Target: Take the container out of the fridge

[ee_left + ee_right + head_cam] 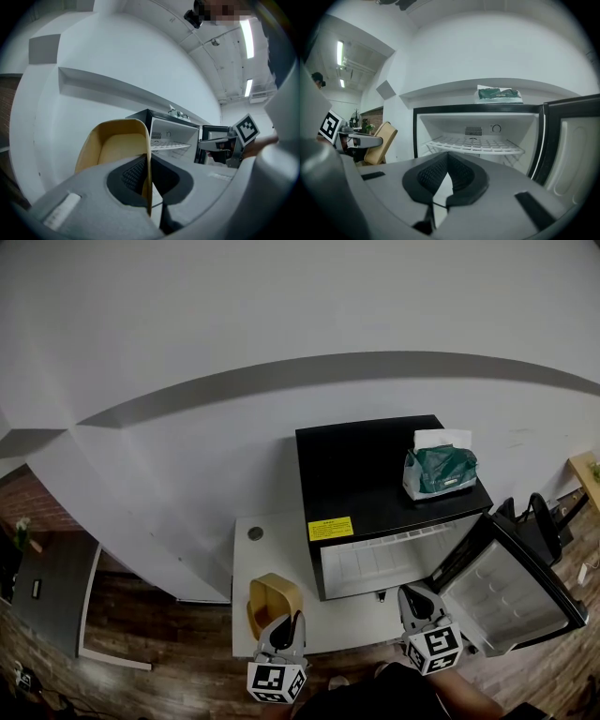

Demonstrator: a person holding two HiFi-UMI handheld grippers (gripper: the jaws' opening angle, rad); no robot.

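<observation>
Container (pixel 274 599): tan, open-topped, outside the fridge (pixel 389 465), above the white table (pixel 246 563) just left of the fridge front. Seen tilted from the right gripper view (pixel 379 143). Resting on the table or held clear of it: cannot tell.

Left gripper (pixel 284 629): jaws clamped tight on one thin side wall of the container (pixel 119 150), wall edge running straight down between the pads (pixel 133 173). Container's hollow side turned toward that gripper's camera.

Right gripper (pixel 414 598): in front of the open fridge, pads (pixel 461 171) meeting at their tips, nothing between them. Well apart from the container.

Fridge: small, black, standing on the table's right part. Door (pixel 511 592) swung wide to the right, pale inner lining showing. Inside, white walls and a wire shelf (pixel 473 145). Yellow label (pixel 330 529) on the upper front edge.

On top of the fridge: a green and white bag (pixel 439 470), near the right rear corner.

Around the table: dark wood floor (pixel 159 624), pale wall behind.
</observation>
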